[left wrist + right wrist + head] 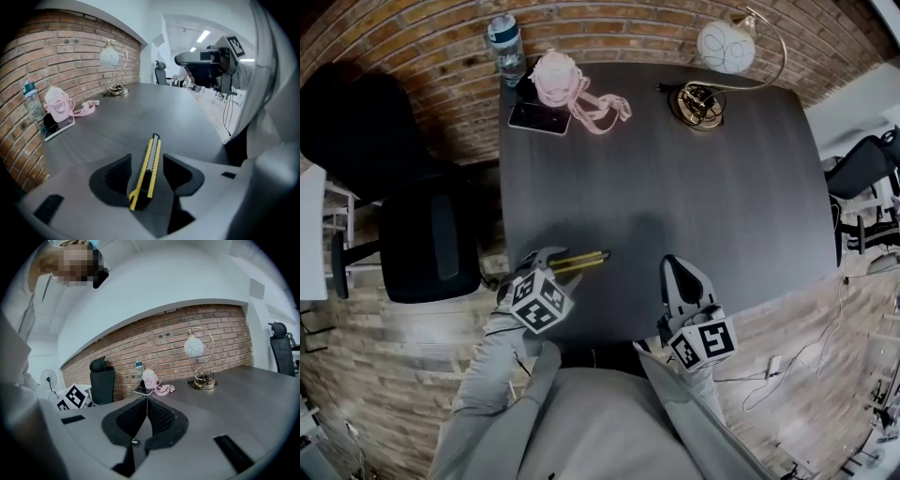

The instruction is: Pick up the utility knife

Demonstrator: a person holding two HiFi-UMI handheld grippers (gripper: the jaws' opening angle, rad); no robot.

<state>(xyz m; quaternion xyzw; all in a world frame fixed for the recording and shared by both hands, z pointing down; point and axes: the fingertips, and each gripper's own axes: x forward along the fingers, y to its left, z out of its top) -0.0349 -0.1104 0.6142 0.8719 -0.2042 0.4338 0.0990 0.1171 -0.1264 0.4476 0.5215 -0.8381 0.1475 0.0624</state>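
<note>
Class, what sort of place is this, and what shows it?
Probably an office or meeting room: a large dark grey table against a red brick wall, a black office chair beside it, and ceiling strip lights further back.

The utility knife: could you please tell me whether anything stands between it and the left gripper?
Nothing visible does. The utility knife lies on the table directly between the open jaws of the left gripper, with a gap showing on each side.

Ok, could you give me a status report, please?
Left gripper open, straddling utility knife on table. Right gripper shut, empty. Nothing in the way.
</note>
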